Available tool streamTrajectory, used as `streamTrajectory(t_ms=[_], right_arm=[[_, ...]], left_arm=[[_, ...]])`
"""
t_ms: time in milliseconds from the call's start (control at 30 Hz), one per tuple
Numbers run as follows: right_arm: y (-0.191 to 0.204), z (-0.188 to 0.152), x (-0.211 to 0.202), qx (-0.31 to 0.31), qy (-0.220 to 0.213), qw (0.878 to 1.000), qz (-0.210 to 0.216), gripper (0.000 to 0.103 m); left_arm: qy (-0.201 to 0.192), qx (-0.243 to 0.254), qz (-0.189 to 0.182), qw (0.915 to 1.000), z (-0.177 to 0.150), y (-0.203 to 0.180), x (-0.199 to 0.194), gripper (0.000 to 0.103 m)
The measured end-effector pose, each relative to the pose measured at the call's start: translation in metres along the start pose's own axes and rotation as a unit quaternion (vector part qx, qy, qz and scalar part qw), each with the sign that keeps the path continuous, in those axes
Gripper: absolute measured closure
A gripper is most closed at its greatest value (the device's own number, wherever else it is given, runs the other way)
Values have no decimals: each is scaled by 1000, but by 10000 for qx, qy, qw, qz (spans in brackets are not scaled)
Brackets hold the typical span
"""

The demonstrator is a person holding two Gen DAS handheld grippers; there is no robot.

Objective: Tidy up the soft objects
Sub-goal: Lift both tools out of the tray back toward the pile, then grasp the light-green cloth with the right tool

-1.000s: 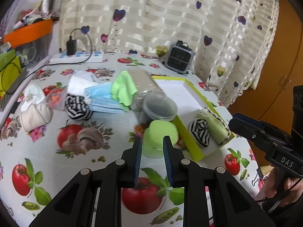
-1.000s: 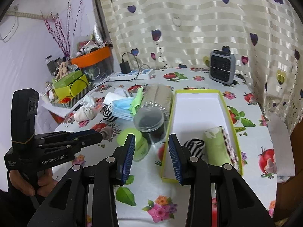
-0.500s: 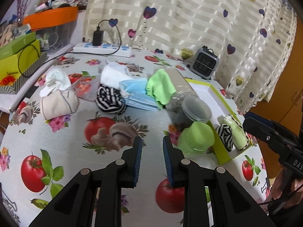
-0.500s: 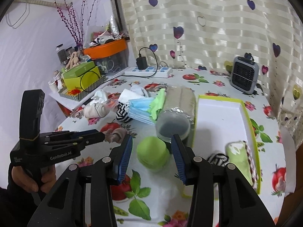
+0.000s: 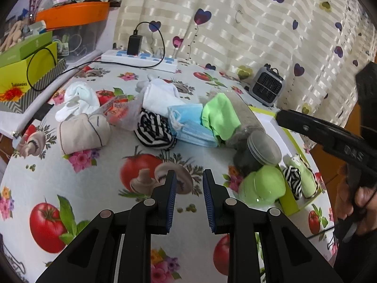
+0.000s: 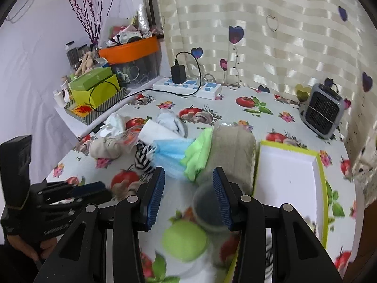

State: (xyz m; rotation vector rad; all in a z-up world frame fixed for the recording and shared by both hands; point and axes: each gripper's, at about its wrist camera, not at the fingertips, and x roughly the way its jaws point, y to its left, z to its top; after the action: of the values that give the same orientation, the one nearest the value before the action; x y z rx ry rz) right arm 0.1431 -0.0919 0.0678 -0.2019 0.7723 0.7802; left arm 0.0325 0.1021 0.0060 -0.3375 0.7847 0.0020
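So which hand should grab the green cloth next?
Probably the right. The right gripper is open and pointed at the green cloth just ahead, while the left gripper faces bare tablecloth, farther from it.

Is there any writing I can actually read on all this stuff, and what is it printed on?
None of it reads clearly.
Right gripper: raised letters on its body, too blurred to read.
Yellow-green box: a small dark word, too small.
Plastic packet: red print, unreadable.
Left gripper: lettering on its side, blurred.
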Motion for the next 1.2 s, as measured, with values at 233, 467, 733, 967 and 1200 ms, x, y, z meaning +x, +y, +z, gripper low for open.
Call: streamTrajectory(t_ms=[233, 467, 733, 967, 1200], right_arm=[[-9, 26, 53, -225, 681, 9974, -101, 59], [-10, 36, 101, -524, 1308, 9899, -187, 59], [-3, 47, 118, -702, 1529, 9857, -57, 59], [4, 41, 136, -978, 1807, 9786, -118, 86], [0, 40, 125, -905, 1538, 9839, 126, 100]], left_arm=[[40, -15, -43, 10000, 12, 7, 15, 81], [171, -96, -54, 9998, 19, 15, 33, 80], [161, -90, -54, 9998, 30, 16, 42, 80], [113, -71, -15, 9999, 44, 15, 52, 78], [246, -115, -23, 9996, 56, 16, 71, 72]])
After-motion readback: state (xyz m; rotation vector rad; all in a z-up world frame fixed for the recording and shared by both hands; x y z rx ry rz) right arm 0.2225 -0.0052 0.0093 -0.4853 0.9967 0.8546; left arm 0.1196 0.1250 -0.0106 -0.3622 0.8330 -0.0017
